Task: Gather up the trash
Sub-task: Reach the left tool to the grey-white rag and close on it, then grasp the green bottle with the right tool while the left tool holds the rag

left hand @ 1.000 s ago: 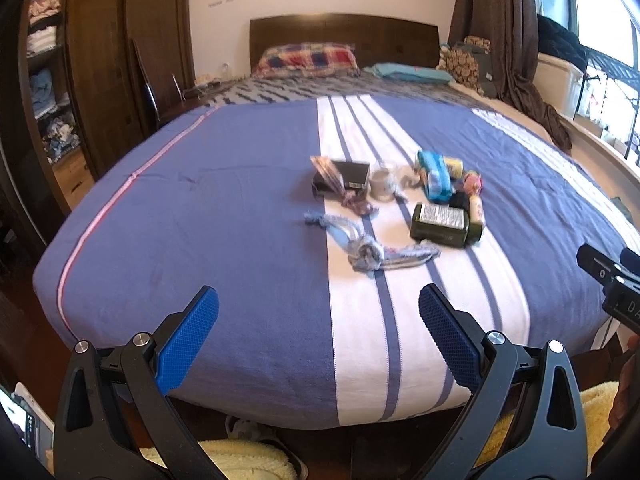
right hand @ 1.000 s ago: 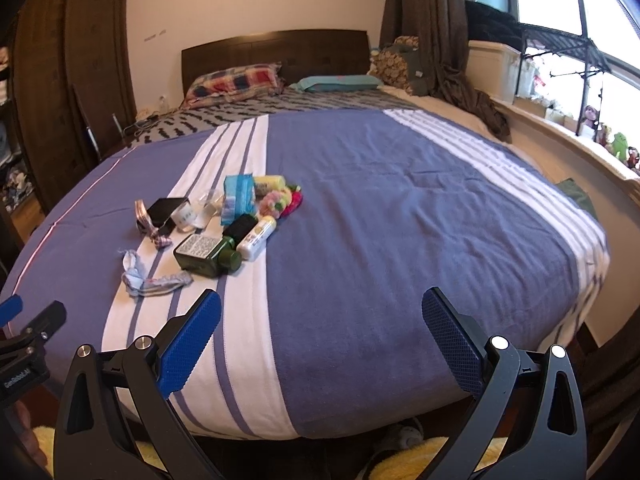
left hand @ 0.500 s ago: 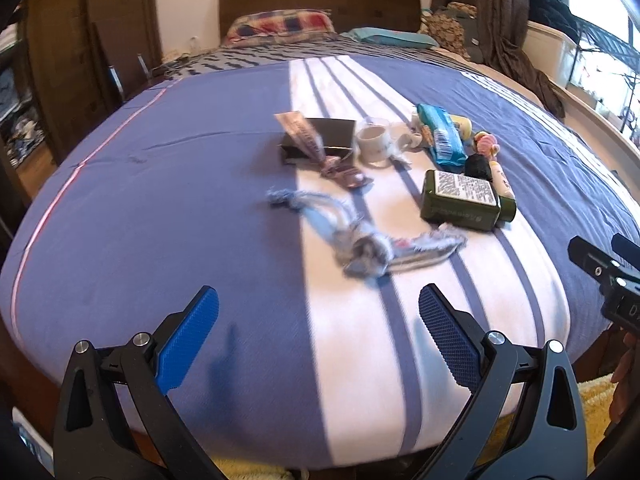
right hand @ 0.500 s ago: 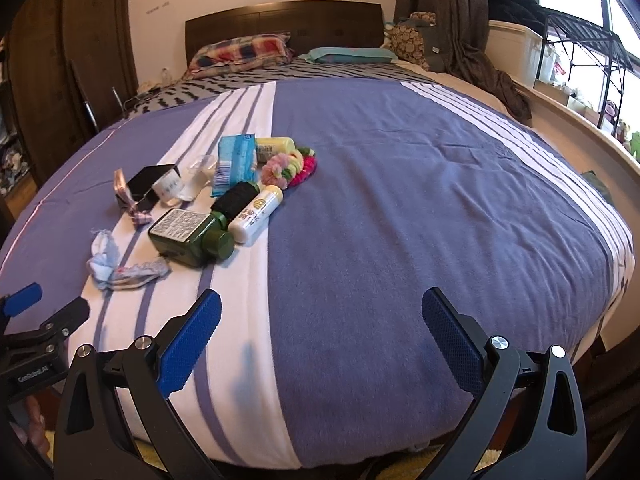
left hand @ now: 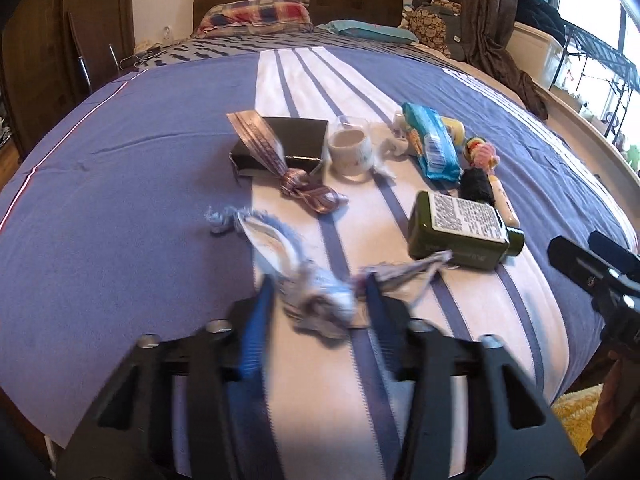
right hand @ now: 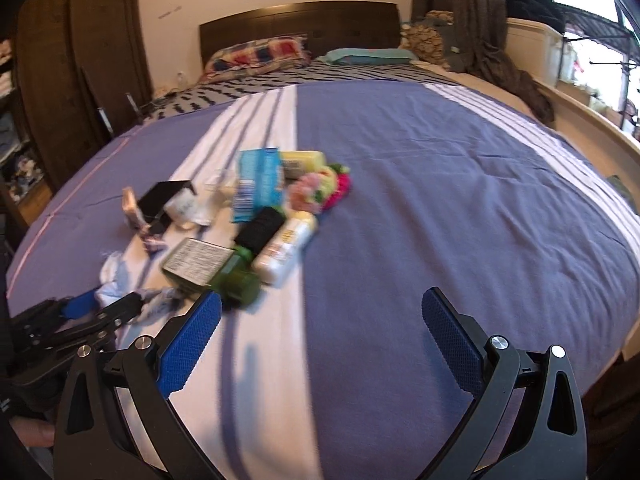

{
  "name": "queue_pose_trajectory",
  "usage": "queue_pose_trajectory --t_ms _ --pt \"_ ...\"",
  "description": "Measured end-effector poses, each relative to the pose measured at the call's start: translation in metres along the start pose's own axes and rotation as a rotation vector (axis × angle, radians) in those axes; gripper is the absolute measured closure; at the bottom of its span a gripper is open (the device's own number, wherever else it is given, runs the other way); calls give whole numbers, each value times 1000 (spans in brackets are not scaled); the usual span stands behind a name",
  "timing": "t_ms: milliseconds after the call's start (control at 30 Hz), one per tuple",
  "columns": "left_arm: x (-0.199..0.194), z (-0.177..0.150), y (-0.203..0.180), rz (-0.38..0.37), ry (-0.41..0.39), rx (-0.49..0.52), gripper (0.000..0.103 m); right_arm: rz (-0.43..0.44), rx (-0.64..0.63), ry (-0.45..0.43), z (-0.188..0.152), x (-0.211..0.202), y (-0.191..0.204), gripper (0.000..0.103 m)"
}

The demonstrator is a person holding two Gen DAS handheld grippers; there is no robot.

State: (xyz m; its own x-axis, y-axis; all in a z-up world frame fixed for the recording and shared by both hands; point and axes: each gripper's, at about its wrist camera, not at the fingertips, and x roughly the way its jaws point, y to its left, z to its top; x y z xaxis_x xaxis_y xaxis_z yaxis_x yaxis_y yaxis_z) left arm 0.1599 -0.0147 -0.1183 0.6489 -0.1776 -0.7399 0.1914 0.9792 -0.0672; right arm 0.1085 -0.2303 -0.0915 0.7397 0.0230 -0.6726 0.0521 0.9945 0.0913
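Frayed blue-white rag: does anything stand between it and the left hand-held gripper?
Nothing visible does. The left hand-held gripper already straddles the rag's knotted middle, jaws closing on it. The green bottle lies beyond, by the rag's far end.

Items lie in a cluster on the bed (left hand: 120, 208). Left wrist view: knotted rag (left hand: 316, 296) nearest, between the left gripper (left hand: 320, 300) fingers, whose jaws are closing. Bottle (left hand: 460, 232) right of rag. Box (left hand: 296, 142) behind rag, ribbon (left hand: 280, 164) draped on it. Cup (left hand: 352, 150) right of box; packet (left hand: 432, 140) right of cup. Pillows (left hand: 256, 16) at far end.
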Motion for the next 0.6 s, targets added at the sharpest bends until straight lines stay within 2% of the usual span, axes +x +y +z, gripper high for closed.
queue_pose_trajectory --t_ms 133,200,267,433,600 --pt "-2 1 11 11 -4 -6 78 62 -46 26 0 10 19 4" --pt "-5 0 18 35 -8 -9 79 96 -47 60 -1 20 23 13" --pt "-7 1 24 44 -8 -17 79 105 -52 82 -2 29 28 18" --pt "-11 2 40 79 -14 -23 79 109 -69 89 -1 38 39 19" --pt "-9 3 50 69 -11 -48 78 135 -118 95 0 44 58 19"
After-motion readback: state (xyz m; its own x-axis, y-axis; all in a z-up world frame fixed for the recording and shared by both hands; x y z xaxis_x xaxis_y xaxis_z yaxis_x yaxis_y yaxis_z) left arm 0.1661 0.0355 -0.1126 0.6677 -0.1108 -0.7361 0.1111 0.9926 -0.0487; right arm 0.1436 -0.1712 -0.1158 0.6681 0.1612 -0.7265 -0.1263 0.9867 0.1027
